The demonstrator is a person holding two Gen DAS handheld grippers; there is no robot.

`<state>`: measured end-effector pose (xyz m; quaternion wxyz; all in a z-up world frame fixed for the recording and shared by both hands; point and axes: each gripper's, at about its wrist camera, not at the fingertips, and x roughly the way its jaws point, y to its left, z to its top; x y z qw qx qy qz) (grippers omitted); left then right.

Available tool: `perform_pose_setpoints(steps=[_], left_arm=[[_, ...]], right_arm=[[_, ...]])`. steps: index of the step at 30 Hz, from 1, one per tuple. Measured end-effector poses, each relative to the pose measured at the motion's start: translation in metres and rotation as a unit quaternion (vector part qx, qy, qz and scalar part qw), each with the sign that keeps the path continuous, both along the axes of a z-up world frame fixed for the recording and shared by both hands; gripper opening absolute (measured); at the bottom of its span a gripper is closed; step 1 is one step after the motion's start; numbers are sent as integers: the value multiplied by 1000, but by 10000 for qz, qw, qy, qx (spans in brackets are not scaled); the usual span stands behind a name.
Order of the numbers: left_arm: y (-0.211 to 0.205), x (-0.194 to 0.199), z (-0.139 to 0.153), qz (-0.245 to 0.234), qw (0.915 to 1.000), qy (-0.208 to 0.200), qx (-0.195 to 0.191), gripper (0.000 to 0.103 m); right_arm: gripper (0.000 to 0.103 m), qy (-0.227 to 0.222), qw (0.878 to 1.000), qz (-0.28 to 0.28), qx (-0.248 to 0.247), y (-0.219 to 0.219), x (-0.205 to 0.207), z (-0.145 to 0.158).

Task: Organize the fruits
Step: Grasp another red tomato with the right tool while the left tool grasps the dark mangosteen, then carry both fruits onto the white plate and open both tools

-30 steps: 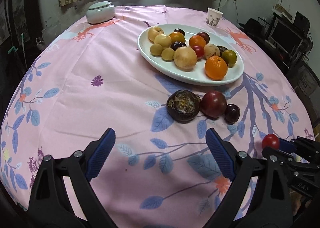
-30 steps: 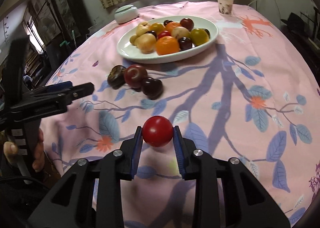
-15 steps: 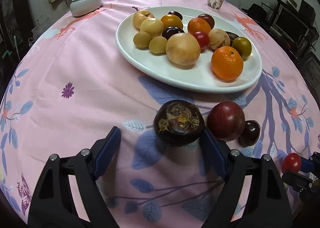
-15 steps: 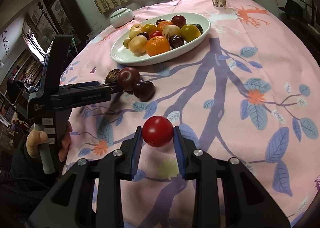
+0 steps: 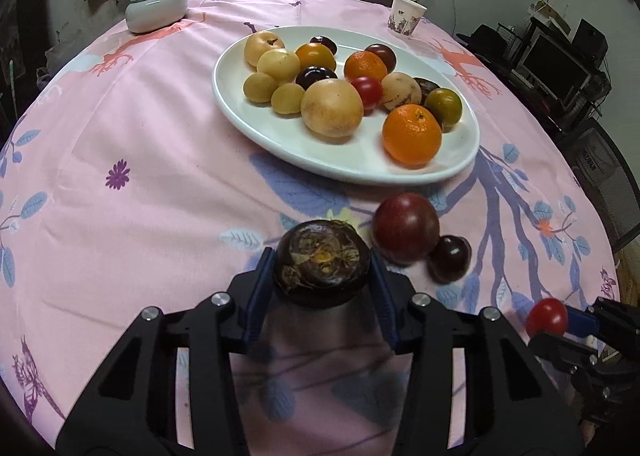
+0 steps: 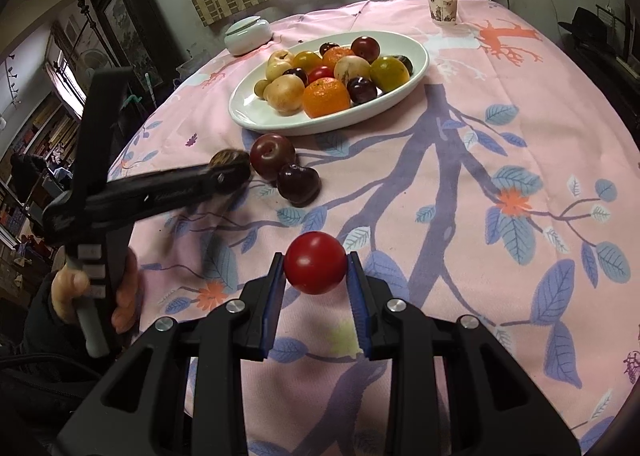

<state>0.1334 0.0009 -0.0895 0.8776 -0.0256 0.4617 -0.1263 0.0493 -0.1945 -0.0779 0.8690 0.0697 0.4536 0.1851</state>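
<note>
Black angular tongs (image 6: 315, 288) with blue pads (image 6: 273, 310), silver screws (image 6: 235, 306), and white lettering.

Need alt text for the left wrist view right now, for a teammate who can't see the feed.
The left tool is closing its blue pads around a dark, brown-topped round fruit on the pink floral tablecloth. Beside it lie a dark red plum and a smaller dark fruit, with a white oval plate of mixed fruit beyond. At the right edge, the right tool holds a small red tomato.
</note>
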Motion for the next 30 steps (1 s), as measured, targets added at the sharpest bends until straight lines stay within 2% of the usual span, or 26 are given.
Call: perform_pose_setpoints(steps=[7, 12, 22, 27, 30], left_arm=[[-3, -43, 14, -191, 9996, -59, -181, 46], [1, -51, 26, -223, 9992, -145, -293, 47], [4, -37, 40, -239, 9990, -176, -333, 47], [-5, -16, 59, -384, 9987, -314, -89, 47], [-8, 17, 74, -426, 9984, -365, -21, 47]], right_arm=[[32, 0, 10000, -25, -32, 4, 9, 0], [32, 22, 10000, -17, -49, 7, 12, -1], [32, 3, 9999, 94, -93, 10, 24, 5], [32, -50, 9982, 544, -238, 21, 54, 28], [32, -267, 9964, 631, -495, 24, 81, 47]])
